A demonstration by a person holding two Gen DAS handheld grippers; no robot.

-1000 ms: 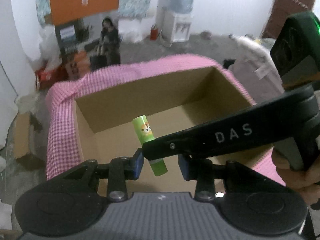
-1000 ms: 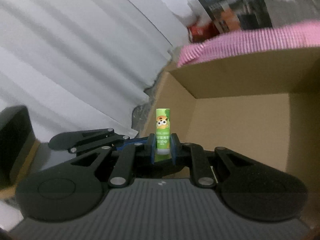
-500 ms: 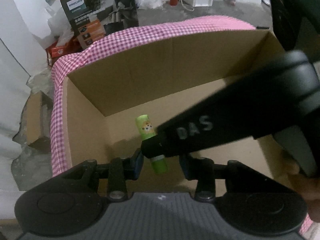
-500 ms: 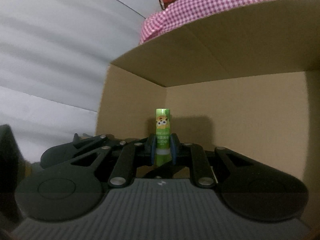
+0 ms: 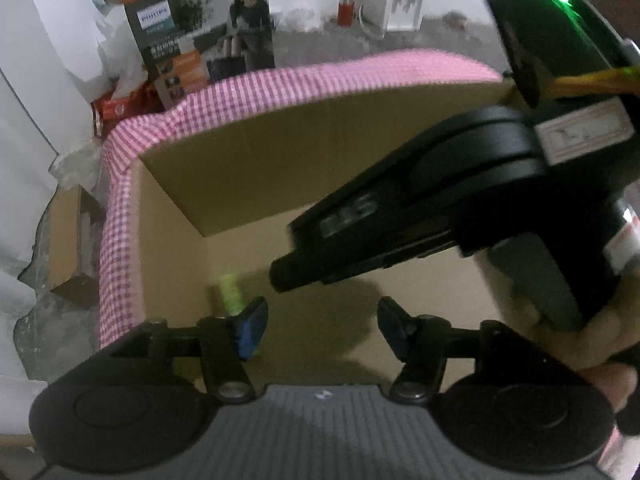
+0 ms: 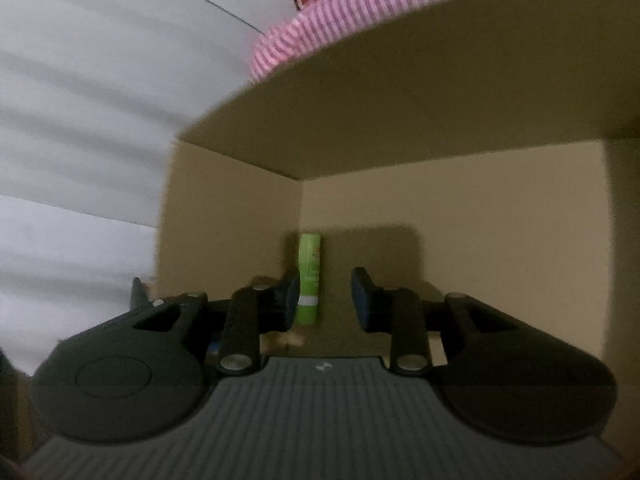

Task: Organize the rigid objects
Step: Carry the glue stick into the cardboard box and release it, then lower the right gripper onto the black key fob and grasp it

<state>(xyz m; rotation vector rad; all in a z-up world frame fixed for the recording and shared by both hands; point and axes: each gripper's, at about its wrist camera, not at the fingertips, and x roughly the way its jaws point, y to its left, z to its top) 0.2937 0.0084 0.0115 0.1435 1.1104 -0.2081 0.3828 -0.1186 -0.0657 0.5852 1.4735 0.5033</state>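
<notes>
Left wrist view, from frame left: white sheeting along the left edge, a printed retail carton (image 5: 176,36) at upper left, pink gingham cloth (image 5: 120,216) draped over the rim of an open cardboard box (image 5: 280,152) filling the centre. Green glue stick (image 5: 229,293) blurred, low and left of centre, down in the box near its left wall, just above the left blue pad. Left claw (image 5: 320,326) spread wide at lower centre, nothing between its pads (image 5: 250,330). Right claw (image 5: 280,276) reaching in diagonally from the upper right, seen side-on, tip above the box floor right of the stick and apart from it. Bare hand (image 5: 592,344) gripping its handle at lower right; green indicator lit on the housing, top right.

Right wrist view, from frame left: white sheeting, then the gingham edge (image 6: 320,20) at top centre, box walls (image 6: 460,232) across the rest. Glue stick (image 6: 309,278) just left of centre, standing on end in the box corner, close against the left pad (image 6: 290,296); contact not resolvable. Right claw (image 6: 325,298) spread, with clear space between the stick and the right-hand pad; stick not pinched.
</notes>
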